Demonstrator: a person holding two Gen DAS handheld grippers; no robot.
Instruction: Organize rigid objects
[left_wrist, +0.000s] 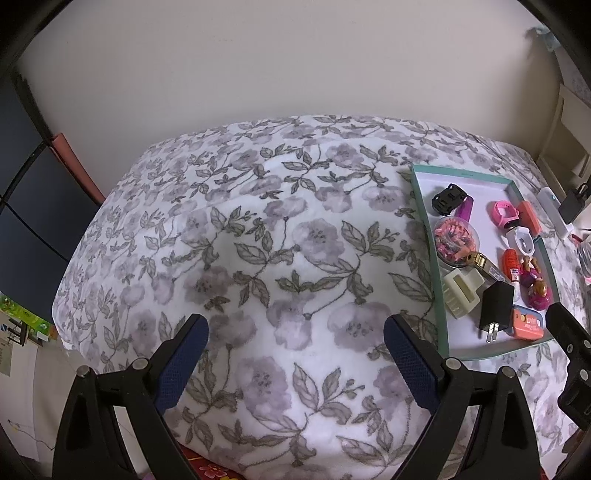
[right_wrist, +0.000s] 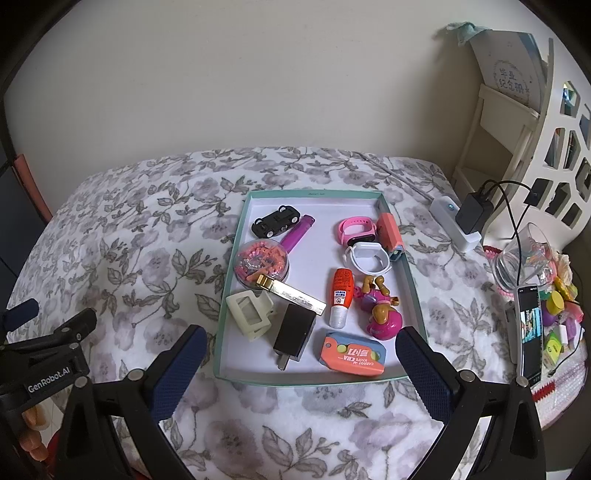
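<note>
On the floral blanket (right_wrist: 122, 258), every rigid object in view already lies inside the teal-rimmed tray (right_wrist: 236, 295); I judge the sorting near done or complete.
Inside, at the far left, sit the black toy car (right_wrist: 275, 220) and purple lighter (right_wrist: 297, 232); at the near edge, the black charger (right_wrist: 293, 328) and orange knife toy (right_wrist: 352, 353); the cream clip (right_wrist: 251, 312) overhangs the left rim. Nothing loose shows on the blanket. My right gripper (right_wrist: 301, 365) hovers low before the tray's near edge, fingers spread wide and empty. My left gripper (left_wrist: 295, 350) hangs over bare blanket left of the tray, fingers likewise released, grasping nothing.
</note>
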